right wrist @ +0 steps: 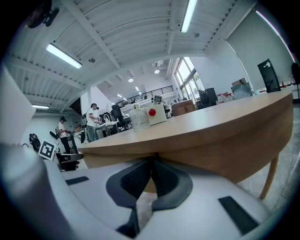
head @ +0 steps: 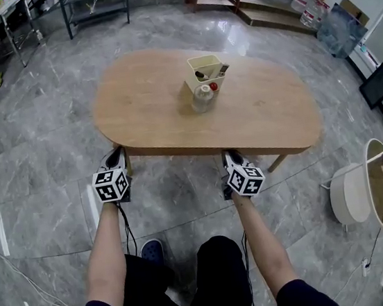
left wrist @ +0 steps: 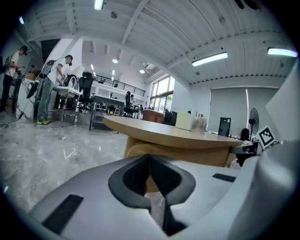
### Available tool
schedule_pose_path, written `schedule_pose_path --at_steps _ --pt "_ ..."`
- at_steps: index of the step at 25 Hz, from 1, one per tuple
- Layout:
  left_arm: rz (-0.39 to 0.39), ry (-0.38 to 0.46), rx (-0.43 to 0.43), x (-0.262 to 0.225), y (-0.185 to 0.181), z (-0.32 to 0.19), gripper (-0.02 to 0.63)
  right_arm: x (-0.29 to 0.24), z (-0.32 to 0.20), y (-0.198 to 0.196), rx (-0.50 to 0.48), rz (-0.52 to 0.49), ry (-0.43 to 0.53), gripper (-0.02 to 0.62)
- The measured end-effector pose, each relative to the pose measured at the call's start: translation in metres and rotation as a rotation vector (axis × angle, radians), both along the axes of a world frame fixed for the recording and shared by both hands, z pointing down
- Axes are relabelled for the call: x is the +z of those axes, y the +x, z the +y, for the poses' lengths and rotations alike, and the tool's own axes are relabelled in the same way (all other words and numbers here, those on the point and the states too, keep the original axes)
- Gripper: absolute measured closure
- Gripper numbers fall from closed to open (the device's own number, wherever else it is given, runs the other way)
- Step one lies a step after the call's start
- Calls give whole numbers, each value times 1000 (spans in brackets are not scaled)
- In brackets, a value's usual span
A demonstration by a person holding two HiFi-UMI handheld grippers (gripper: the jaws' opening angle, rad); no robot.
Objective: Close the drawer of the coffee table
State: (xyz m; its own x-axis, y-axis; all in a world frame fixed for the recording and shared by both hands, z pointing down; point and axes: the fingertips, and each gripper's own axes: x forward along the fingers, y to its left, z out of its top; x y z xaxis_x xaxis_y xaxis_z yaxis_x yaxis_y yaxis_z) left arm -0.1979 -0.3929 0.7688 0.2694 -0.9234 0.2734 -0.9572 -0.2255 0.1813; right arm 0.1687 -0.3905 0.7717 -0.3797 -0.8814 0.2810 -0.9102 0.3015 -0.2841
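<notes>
Kneeling at the near long side of the coffee table (head: 149, 98), I have my left gripper (head: 115, 155) and my right gripper (head: 228, 156) both tucked in at its near edge, well apart from each other, left and right. Each claw is pressed together with its pads meeting at the tips, and neither has anything in its grasp. The drawer lies straight ahead of both, on the far side of my tips. I take it to be the wooden panel (left wrist: 197, 157) under the overhanging top, which fills the space just beyond the jaws in both gripper views. Its long axis runs left to right along the table's edge, so the push has to go square to it, away from me toward the far side. Neither claw is clearly the nearer, and both look just beside the panel. I cannot tell whether they touch it, nor how far the drawer stands out, as the top hides it from above. A cream container (head: 205, 66) and a glass jar (head: 202, 98) stand mid-table, clear of this.
</notes>
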Motion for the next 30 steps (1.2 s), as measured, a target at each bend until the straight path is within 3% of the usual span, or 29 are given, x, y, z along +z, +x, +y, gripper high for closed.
schedule_pose_path --at_steps 4,11,14,20,25,30 --pt "-30 -2 23 -2 10 7 580 5 7 -5 -35 -8 -46 568" --pt "-69 8 75 -10 10 20 580 4 48 2 -68 61 -10 568" --pt "-82 38 74 -26 2 28 580 -4 79 3 -97 108 3 568" --pt "-128 113 62 -64 -7 38 580 -25 139 0 -113 63 22 568" --pt "-232 67 135 -55 10 48 580 -35 177 4 -95 85 42 568" --pt "-125 59 144 -61 13 61 580 -32 202 12 -76 57 18 568"
